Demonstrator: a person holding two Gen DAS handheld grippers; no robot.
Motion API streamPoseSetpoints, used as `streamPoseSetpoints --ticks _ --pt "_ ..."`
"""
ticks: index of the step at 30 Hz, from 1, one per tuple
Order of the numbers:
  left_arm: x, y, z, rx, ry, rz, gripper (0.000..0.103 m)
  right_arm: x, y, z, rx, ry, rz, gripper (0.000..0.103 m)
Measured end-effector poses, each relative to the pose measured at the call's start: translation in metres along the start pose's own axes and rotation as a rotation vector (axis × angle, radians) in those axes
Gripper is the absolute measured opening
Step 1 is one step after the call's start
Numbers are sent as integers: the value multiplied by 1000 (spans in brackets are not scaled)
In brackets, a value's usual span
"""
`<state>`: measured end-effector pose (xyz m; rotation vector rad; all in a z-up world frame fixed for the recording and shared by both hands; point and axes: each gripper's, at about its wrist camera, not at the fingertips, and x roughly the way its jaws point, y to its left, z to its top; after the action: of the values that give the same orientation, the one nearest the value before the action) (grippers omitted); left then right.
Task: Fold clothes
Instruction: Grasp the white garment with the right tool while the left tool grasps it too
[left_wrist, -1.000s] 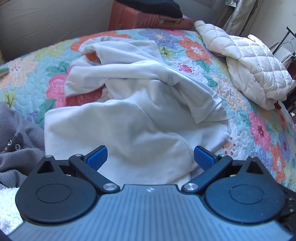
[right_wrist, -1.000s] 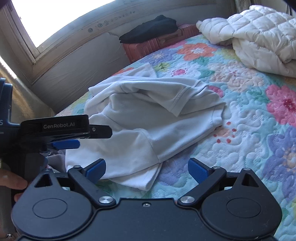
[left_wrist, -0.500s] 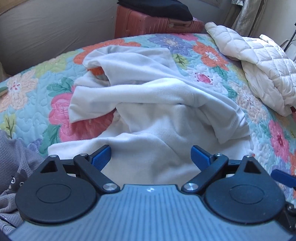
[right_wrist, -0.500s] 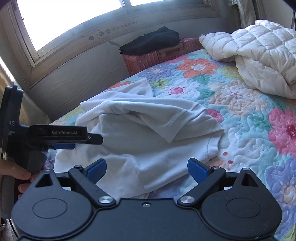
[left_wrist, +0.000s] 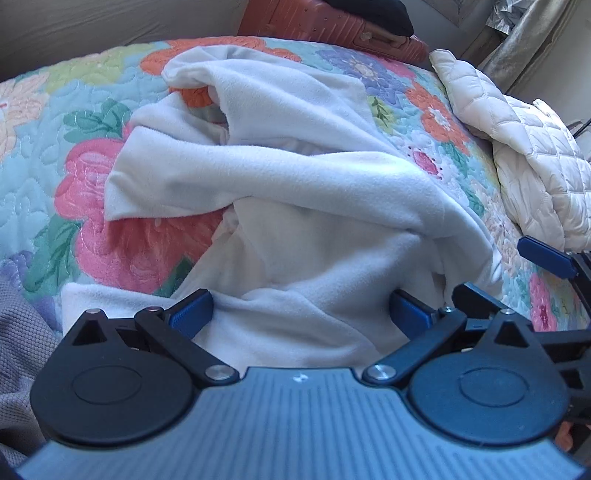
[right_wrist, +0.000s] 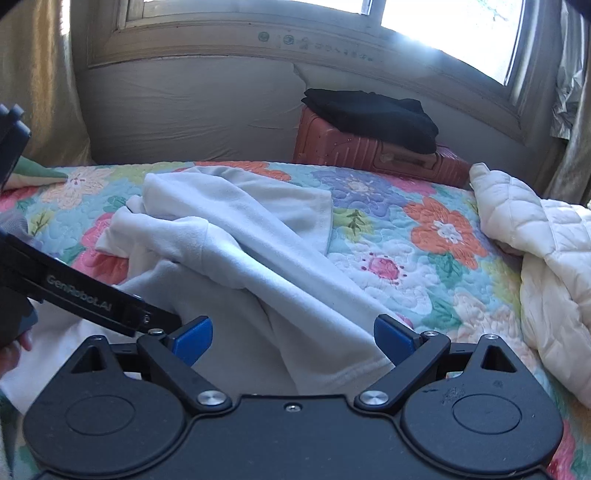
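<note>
A crumpled white fleece garment (left_wrist: 295, 192) lies on the floral quilt (left_wrist: 55, 155); it also shows in the right wrist view (right_wrist: 240, 251). My left gripper (left_wrist: 301, 314) is open, its blue pads down at the garment's near edge with fabric lying between them. My right gripper (right_wrist: 293, 336) is open just to the right, its pads either side of the garment's near hem (right_wrist: 354, 365). The left gripper's arm (right_wrist: 92, 299) shows at the left of the right wrist view; a right gripper pad (left_wrist: 546, 254) shows at the right of the left wrist view.
A cream quilted jacket (left_wrist: 535, 158) lies on the right of the bed (right_wrist: 546, 266). A grey knit garment (left_wrist: 22, 332) lies at the near left. A red suitcase (right_wrist: 373, 151) with black clothes (right_wrist: 373, 114) stands beyond the bed, under the window.
Both grippers moved forward and down to the garment's near edge, closer together. The right gripper swung to face the window. Both stay open.
</note>
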<state>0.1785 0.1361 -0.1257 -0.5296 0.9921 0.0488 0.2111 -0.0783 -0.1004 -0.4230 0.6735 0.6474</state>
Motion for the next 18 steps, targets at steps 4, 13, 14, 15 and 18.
streamPoseSetpoints --ticks 4,13,14,15,18 --pt "11 1 1 -11 5 14 103 32 -2 1 -55 30 35 97" --pt "20 -3 3 24 -53 42 87 85 -18 1 129 150 226 96" --pt "21 -5 3 32 -54 45 87 87 -19 0 157 161 234 95" --pt "21 -6 3 34 -55 43 87 87 -18 -1 165 164 238 91" --pt "22 -3 4 12 -49 11 87 81 -16 -3 204 172 254 79"
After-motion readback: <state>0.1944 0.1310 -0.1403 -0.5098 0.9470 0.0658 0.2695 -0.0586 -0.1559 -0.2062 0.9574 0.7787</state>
